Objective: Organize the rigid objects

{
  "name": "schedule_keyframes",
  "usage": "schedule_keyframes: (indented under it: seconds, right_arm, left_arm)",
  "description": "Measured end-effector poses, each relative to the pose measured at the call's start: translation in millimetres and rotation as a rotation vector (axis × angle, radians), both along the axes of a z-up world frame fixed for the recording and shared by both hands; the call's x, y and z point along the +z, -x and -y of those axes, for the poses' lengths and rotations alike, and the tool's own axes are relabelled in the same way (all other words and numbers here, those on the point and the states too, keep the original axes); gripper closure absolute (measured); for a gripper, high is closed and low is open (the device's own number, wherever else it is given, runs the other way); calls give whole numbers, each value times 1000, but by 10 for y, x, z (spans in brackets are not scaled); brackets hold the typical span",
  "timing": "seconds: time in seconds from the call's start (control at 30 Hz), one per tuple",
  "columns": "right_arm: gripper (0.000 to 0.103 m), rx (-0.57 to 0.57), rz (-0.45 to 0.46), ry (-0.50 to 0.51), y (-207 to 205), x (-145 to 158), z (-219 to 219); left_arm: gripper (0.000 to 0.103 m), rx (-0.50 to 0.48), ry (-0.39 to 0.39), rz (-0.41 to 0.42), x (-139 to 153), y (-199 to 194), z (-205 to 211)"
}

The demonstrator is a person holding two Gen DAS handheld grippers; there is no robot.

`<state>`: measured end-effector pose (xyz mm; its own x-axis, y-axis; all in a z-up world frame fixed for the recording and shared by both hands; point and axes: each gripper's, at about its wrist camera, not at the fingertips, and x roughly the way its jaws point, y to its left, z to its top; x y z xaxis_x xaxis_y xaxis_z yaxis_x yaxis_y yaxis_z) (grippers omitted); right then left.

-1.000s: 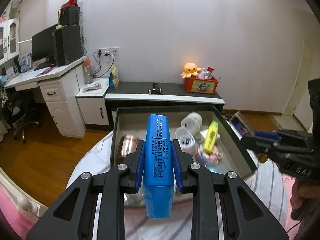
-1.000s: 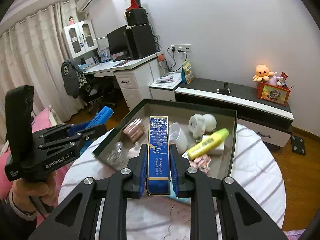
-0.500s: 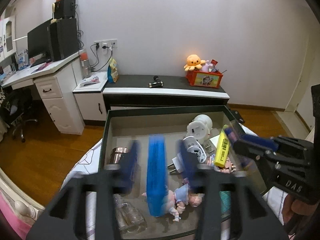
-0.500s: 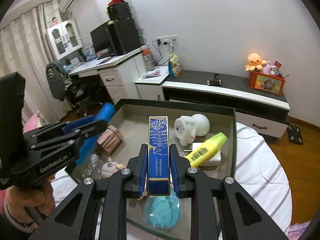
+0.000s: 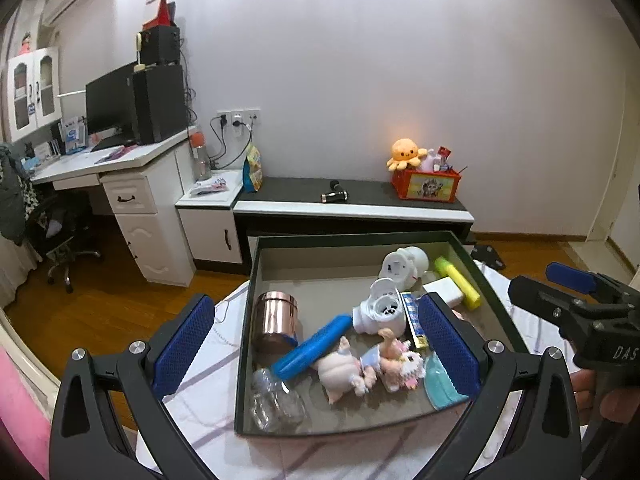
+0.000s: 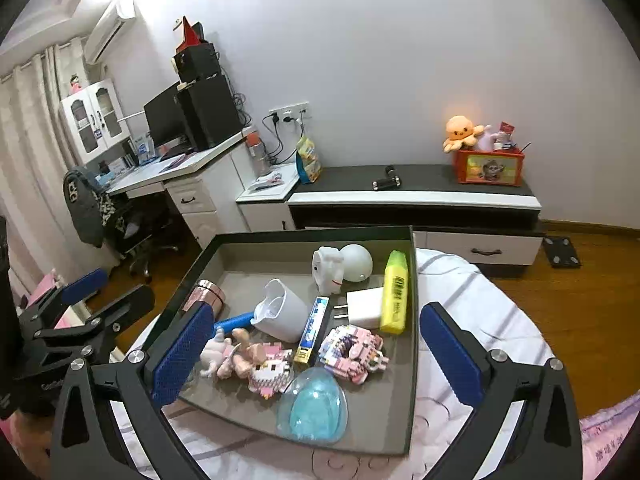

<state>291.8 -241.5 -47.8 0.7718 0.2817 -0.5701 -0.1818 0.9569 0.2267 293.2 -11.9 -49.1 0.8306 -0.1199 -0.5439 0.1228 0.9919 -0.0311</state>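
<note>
A dark green tray [image 5: 344, 239] [image 6: 414, 320] on the bed holds the objects. The blue Point Liner marker [image 5: 310, 348] [image 6: 232, 321] lies in it beside a copper tin [image 5: 276, 320] [image 6: 208, 292]. The narrow blue box [image 6: 313, 328] [image 5: 412, 318] lies by a white charger [image 6: 364, 306] and yellow highlighter [image 6: 395, 290] [image 5: 458, 280]. My left gripper [image 5: 316, 348] is open and empty above the tray's front. My right gripper [image 6: 316, 356] is open and empty over the tray.
The tray also holds a white cup [image 6: 280, 312], white pig lamp [image 6: 340, 264], dolls [image 6: 236, 354], pink block figures [image 6: 352, 350], a blue egg capsule [image 6: 314, 408] and a glass jar [image 5: 276, 400]. A low cabinet [image 5: 352, 204] and desk [image 5: 116, 168] stand behind.
Both grippers opened. The left one let the blue marker drop into the tray; the right one let the narrow blue box drop into the tray.
</note>
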Motion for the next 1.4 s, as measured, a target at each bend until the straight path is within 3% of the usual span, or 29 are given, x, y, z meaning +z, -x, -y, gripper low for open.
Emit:
schedule_keyframes:
  seconds: [0.33,0.7,1.03,1.4]
  right_arm:
    - [0,-38,67,-17,643,317,-30]
    - [0,-69,144,23,1609,567,-80]
    - [0,-106,151,60,2474,427,-112]
    - [0,-138,187,96,2830,387,-201]
  left_arm:
    - [0,9,11,53,293,625,-90]
    - [0,24,43,116,517,1567,-148]
    - [0,59,52,118,403,2382,-144]
    - [0,60,23,115,325,2778,-97]
